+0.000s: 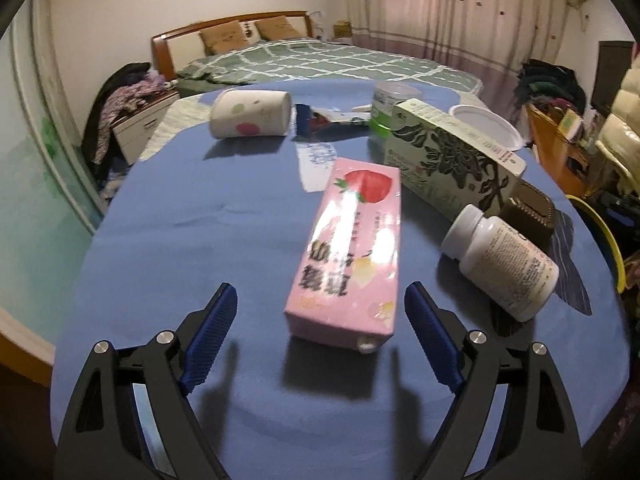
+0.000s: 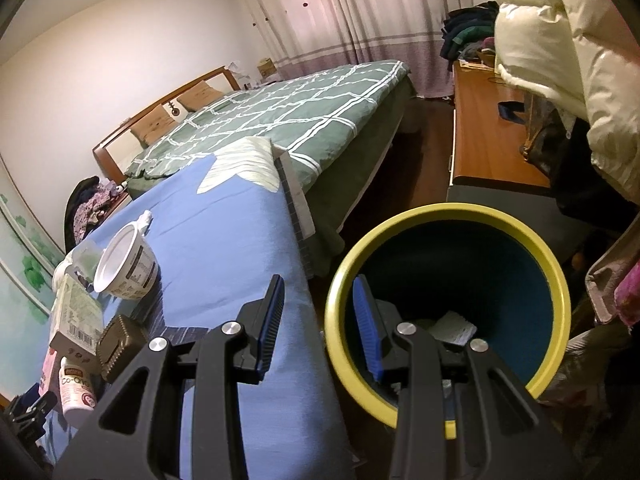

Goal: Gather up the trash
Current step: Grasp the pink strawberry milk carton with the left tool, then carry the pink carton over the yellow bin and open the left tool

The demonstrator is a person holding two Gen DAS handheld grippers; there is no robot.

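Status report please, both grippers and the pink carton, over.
Left gripper open, straddling the pink strawberry-print carton, pads clear. Right gripper open, empty, over the yellow-rimmed bin. White pill bottle lies beside the carton, apart.

A pink carton (image 1: pixel 348 252) printed with a peach lies flat on the blue cloth, near centre. Right of it lies a white pill bottle (image 1: pixel 500 262) on its side. The yellow-rimmed bin (image 2: pixel 448 308) stands right of the table, paper scraps inside.

Glossy pink carton (image 1: pixel 348 256) on matt blue cloth (image 1: pixel 192 220) — smooth white plastic bottle (image 1: pixel 502 266) beside it.
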